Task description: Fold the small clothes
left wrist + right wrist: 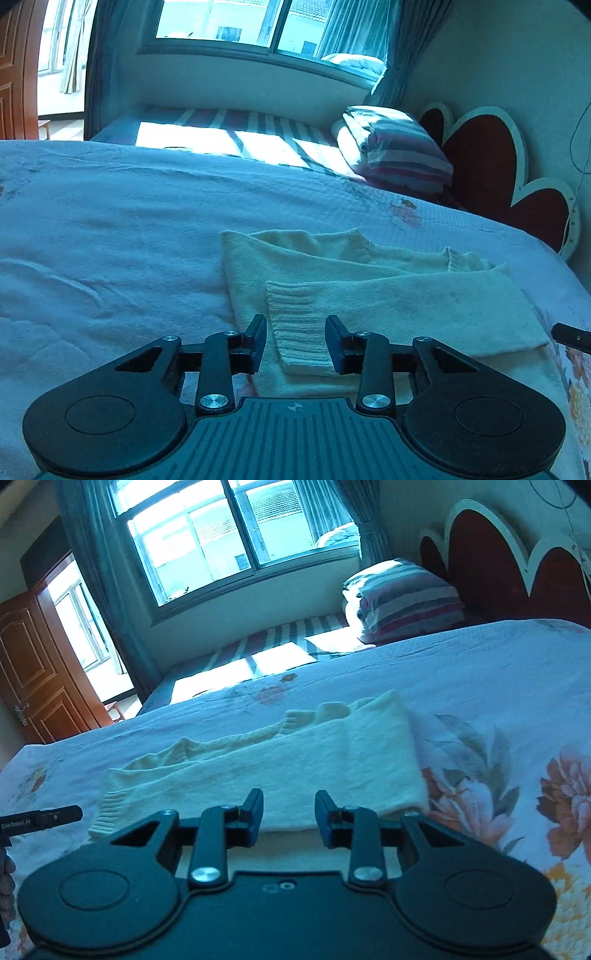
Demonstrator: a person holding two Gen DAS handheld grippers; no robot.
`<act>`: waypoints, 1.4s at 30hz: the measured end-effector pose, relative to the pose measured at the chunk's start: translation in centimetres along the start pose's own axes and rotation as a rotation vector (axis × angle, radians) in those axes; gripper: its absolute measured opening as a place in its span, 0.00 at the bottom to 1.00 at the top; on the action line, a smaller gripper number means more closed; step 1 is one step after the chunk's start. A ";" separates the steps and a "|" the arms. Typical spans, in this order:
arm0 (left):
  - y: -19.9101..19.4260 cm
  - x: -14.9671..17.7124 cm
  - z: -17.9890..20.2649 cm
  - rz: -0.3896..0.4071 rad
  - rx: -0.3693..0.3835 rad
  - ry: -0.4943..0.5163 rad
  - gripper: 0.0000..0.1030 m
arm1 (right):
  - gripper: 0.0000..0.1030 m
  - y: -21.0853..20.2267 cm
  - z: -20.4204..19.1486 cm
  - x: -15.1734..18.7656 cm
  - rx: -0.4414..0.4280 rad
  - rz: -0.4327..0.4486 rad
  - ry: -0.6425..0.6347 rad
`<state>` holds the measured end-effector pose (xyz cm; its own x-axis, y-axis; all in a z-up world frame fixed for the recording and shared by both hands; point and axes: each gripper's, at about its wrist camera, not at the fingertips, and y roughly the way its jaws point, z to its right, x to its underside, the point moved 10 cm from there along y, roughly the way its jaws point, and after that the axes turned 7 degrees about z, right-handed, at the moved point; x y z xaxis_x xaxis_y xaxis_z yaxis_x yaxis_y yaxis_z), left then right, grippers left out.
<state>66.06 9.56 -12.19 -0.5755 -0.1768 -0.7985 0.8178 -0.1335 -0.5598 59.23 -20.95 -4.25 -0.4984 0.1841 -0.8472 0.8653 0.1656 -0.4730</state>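
Lying flat on the bed [110,229], the cream sweater [388,306] is seen partly folded: a sleeve has been laid across the body, and its ribbed cuff [299,328] rests at the near edge, directly ahead of the left claw [295,341]. The left claw is spread, with nothing held between its fingers, and the cuff is framed in the gap just beyond the tips. The right claw [289,818] is likewise spread and empty, poised over the near long edge of the sweater [295,771], towards the end away from the cuff. The neckline [314,716] is visible along the far edge.

The step in hand is judged to be the taking up of the near edge so that the garment can be doubled over. For this to be done well, both layers should be caught at each grip, the sleeve together with the body beneath it; otherwise the sleeve alone may be lifted and the earlier fold undone. The floral bedspread [517,775] underneath is soft and could easily be pinched along with the knit, so the fingers are best slid in low and shallow at the very edge. The two claws should be raised together and level, and the edge carried evenly towards the far side, so that the knit, which looks loose and stretchy, is not skewed. Whether either claw already touches the fabric cannot be told.
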 end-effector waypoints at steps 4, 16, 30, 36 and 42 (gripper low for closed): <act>2.6 1.6 0.8 -0.066 -0.024 0.057 0.35 | 0.22 0.2 5.0 -0.1 0.106 0.010 0.001; 1.1 1.2 1.0 -0.007 -0.143 0.099 0.14 | 0.15 3.4 8.2 0.2 0.032 -0.059 -0.026; 5.7 -2.1 1.8 -0.013 -0.210 0.219 0.16 | 0.14 15.7 10.0 -4.7 0.037 -0.143 -0.112; 3.7 -4.1 -1.2 0.093 -0.231 0.118 0.57 | 0.37 14.0 10.0 -4.7 -0.004 -0.175 -0.107; 7.4 -4.1 -4.9 -0.007 -0.053 -0.114 0.64 | 0.39 14.3 10.8 -4.8 -0.066 -0.160 0.004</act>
<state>74.48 14.04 -14.17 -0.5757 -0.2860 -0.7660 0.8113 -0.0835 -0.5786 74.57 -29.98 -9.53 -0.6302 0.1543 -0.7610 0.7693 0.2565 -0.5851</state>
